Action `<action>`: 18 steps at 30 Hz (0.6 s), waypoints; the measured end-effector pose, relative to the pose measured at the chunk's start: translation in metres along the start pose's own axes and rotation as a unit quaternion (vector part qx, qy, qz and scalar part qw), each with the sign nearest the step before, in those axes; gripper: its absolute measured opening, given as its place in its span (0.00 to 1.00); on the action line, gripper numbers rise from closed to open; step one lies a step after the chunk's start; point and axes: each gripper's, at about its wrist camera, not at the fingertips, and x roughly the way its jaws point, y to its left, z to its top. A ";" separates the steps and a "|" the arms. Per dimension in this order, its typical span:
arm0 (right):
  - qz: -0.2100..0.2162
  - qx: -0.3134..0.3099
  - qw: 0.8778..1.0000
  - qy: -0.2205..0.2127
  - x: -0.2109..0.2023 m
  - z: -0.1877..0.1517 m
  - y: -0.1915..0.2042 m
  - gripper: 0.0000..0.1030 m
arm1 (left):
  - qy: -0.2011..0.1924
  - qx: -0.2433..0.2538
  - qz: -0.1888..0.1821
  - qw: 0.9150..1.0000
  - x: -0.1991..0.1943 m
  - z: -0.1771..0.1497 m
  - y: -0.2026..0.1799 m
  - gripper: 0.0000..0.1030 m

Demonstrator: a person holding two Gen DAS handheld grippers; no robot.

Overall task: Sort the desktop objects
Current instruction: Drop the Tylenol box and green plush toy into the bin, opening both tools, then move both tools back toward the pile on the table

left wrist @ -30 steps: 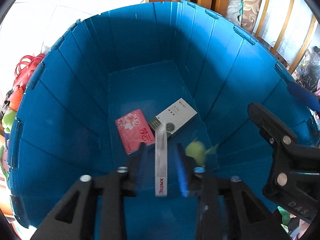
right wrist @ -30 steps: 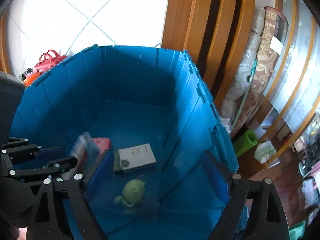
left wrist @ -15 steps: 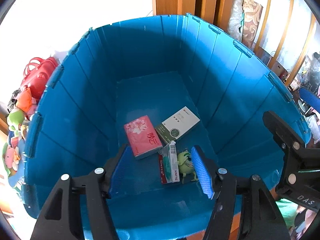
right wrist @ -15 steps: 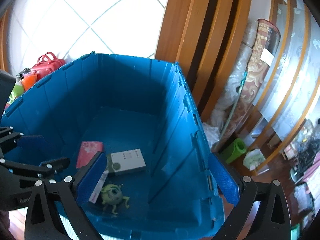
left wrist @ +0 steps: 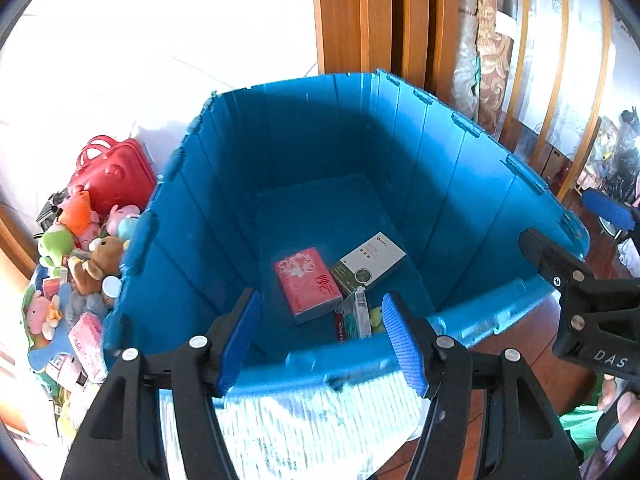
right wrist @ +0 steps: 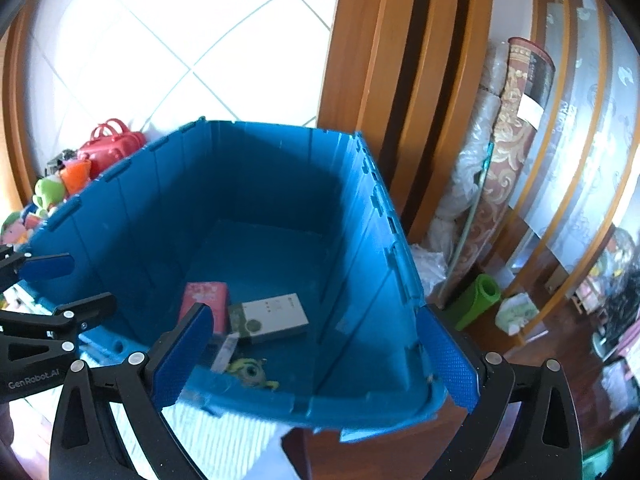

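A deep blue bin (left wrist: pixel 480 184) holds a pink tissue pack (left wrist: pixel 306 284), a white-and-green box (left wrist: pixel 370 264), a slim toothpaste box (left wrist: pixel 354 318) and a green one-eyed toy (left wrist: pixel 376 316), partly hidden by the near rim. My left gripper (left wrist: pixel 321 296) hangs above the near rim, open, with nothing between its pads. In the right wrist view the same pack (right wrist: pixel 208 298), box (right wrist: pixel 276 314), slim box (right wrist: pixel 226 350) and toy (right wrist: pixel 250 372) lie on the bin floor. My right gripper (right wrist: pixel 314 312) stands wide open and empty over the bin's near right corner.
A heap of plush toys (left wrist: pixel 80 248) and a red bag (left wrist: pixel 112 172) lie left of the bin. A white ribbed cloth (left wrist: pixel 312 420) is under its near rim. Wooden frames (left wrist: pixel 360 20), a rolled carpet (right wrist: pixel 508 160) and a green roll (right wrist: pixel 476 300) stand behind and right.
The left gripper let go of the slim box, which now lies in the bin beside the green toy. Both grippers drew back and up out of the bin; the right jaws widened.
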 end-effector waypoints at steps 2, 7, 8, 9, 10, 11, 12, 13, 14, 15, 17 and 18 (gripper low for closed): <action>0.004 0.000 1.000 -0.005 -0.008 -0.004 0.005 1.00 | -0.010 0.000 0.000 1.000 -0.009 -0.007 0.003 0.61; 0.013 0.002 1.000 -0.017 -0.026 -0.008 0.022 1.00 | -0.038 -0.005 0.005 0.999 -0.032 -0.022 0.017 0.72; 0.013 0.002 1.000 -0.021 -0.029 -0.008 0.027 1.00 | -0.045 -0.004 0.005 0.999 -0.037 -0.025 0.023 0.72; 0.009 0.006 1.000 -0.024 -0.032 -0.008 0.031 1.00 | -0.049 -0.004 0.006 0.999 -0.040 -0.027 0.026 0.72; 0.010 0.007 1.000 -0.026 -0.034 -0.008 0.036 1.00 | -0.056 -0.004 0.007 0.998 -0.045 -0.030 0.033 0.72; 0.012 0.008 0.999 -0.028 -0.036 -0.008 0.041 1.00 | -0.060 -0.005 0.008 0.998 -0.048 -0.032 0.036 0.72; 0.014 0.008 0.999 -0.031 -0.038 -0.008 0.047 1.00 | -0.064 -0.006 0.010 0.998 -0.050 -0.035 0.042 0.72; 0.014 0.009 0.999 -0.033 -0.041 -0.009 0.055 1.00 | -0.064 -0.006 0.013 0.998 -0.051 -0.037 0.047 0.72; 0.014 0.011 0.999 -0.036 -0.044 -0.010 0.062 1.00 | -0.065 -0.004 0.016 0.998 -0.053 -0.041 0.054 0.72; 0.017 0.016 0.999 -0.037 -0.046 -0.011 0.067 1.00 | -0.065 -0.002 0.016 0.998 -0.054 -0.044 0.059 0.72; 0.025 0.022 0.999 -0.036 -0.048 -0.011 0.076 1.00 | -0.064 -0.003 0.016 0.998 -0.056 -0.049 0.071 0.72; 0.028 0.022 0.999 -0.036 -0.050 -0.011 0.085 1.00 | -0.065 -0.004 0.013 0.998 -0.058 -0.052 0.077 0.72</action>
